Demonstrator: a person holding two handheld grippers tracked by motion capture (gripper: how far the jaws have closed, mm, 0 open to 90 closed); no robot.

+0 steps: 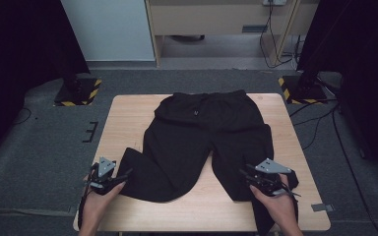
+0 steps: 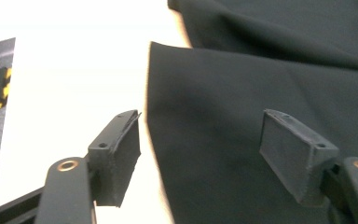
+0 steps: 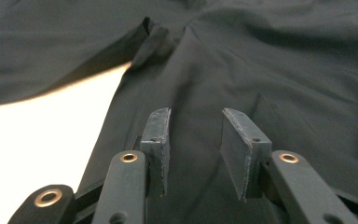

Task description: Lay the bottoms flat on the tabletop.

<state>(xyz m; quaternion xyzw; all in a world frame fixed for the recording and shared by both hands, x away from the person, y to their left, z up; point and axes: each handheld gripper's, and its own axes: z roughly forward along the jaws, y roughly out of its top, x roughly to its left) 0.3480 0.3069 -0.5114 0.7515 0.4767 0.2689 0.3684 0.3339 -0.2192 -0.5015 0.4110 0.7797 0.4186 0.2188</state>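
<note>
Pale wood table (image 1: 128, 118) carries black trousers (image 1: 202, 142) spread flat, waistband toward the far edge, both legs running to the near edge; the leg on the right side hangs over that near edge. At the near left corner, the left gripper (image 1: 123, 176) sits at the hem of the left leg; its jaws stand wide apart, one over bare wood, one over cloth, pressing nothing. Near the near right corner, the right gripper (image 1: 243, 174) hovers over the other leg, jaws parted, with nothing pinched between them.
</note>
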